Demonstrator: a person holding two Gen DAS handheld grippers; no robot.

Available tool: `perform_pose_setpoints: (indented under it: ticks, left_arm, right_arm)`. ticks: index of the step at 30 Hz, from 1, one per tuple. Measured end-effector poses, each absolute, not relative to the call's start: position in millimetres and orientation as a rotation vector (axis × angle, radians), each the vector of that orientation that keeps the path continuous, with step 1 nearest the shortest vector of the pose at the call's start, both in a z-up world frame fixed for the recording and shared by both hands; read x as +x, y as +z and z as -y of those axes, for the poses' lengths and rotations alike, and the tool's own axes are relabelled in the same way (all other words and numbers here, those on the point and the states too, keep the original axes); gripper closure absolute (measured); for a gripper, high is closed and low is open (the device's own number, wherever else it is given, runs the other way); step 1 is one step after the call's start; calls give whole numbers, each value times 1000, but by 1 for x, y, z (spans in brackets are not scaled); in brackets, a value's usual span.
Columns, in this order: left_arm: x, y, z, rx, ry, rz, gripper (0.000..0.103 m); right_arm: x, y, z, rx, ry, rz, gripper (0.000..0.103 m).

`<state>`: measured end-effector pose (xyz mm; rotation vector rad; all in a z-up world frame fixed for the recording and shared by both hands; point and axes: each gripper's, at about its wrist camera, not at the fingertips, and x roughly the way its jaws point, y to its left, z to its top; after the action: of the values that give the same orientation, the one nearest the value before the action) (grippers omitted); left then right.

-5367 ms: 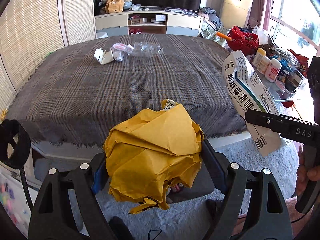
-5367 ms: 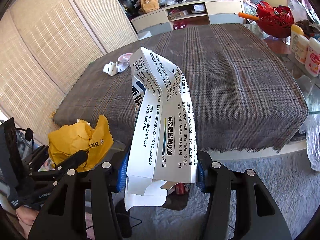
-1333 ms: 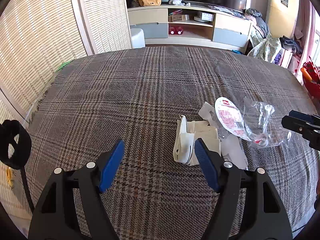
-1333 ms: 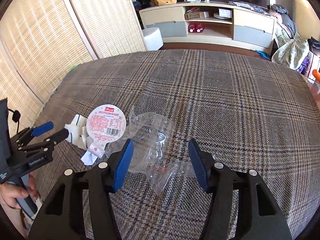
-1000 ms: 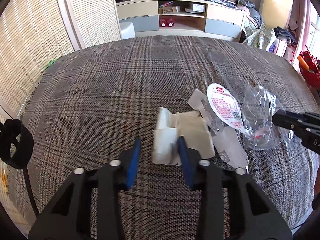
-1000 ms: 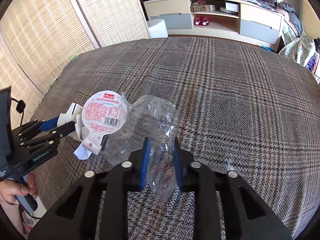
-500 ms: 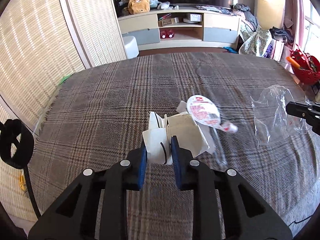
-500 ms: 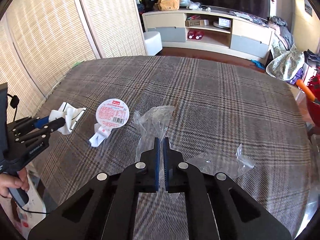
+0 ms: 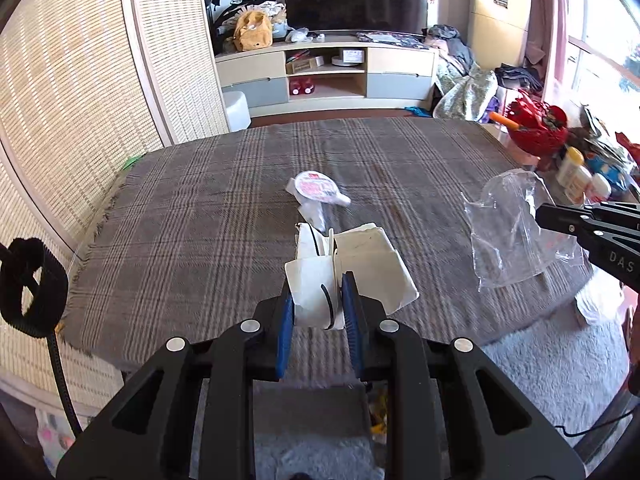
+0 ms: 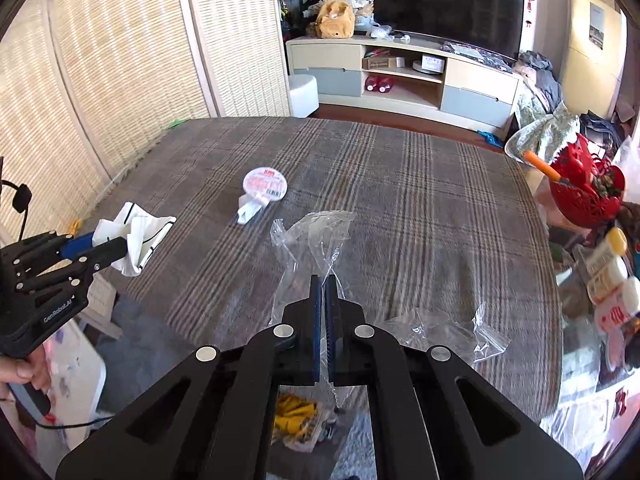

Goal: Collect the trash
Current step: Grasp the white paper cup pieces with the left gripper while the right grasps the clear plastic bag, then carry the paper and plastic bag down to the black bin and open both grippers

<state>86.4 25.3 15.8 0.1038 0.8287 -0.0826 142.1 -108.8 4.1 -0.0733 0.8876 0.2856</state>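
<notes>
My left gripper [image 9: 319, 280] is shut on a crumpled white paper carton [image 9: 316, 292], held above the near edge of the plaid-covered table [image 9: 200, 208]; it shows at the left in the right wrist view too, as white paper [image 10: 136, 236] in the left gripper [image 10: 116, 246]. My right gripper [image 10: 323, 280] is shut on a clear plastic wrapper [image 10: 316, 236], which hangs crinkled off its tip [image 9: 508, 232]. A round pink-and-white foil lid [image 9: 316, 188] with a white scrap lies on the cloth further out [image 10: 265, 185].
A bin with yellow trash [image 10: 298, 416] sits on the floor below the grippers. A red basket [image 10: 584, 188] and bottles [image 10: 608, 264] crowd the right side table. A TV cabinet [image 9: 328, 76] stands behind; woven screens [image 9: 72, 92] line the left.
Both grippers closed on their trash, lifted it off the cloth and drew back toward the table's near edge. The foil lid stayed on the table.
</notes>
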Motion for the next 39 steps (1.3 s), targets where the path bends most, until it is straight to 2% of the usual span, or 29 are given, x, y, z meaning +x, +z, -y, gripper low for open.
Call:
perform_pose_setpoints:
  ticks: [8,20,30,39]
  left_arm:
    - [28,6,-8,89,-114,-841,82]
    - [-5,-90,13,57,-170,-976,82]
    - [-9,-159,29,28,-201,-1103,82]
    - [-7,-195,38,14,-223,-1154,82]
  right_arm:
    - [79,-14,117,-83,286,-927,99]
    - [31,-102,130,-2,291,-1052,99]
    - [29,-167,137,54,248,-1141,99]
    - [38,-189,138,70,231,-1170,99]
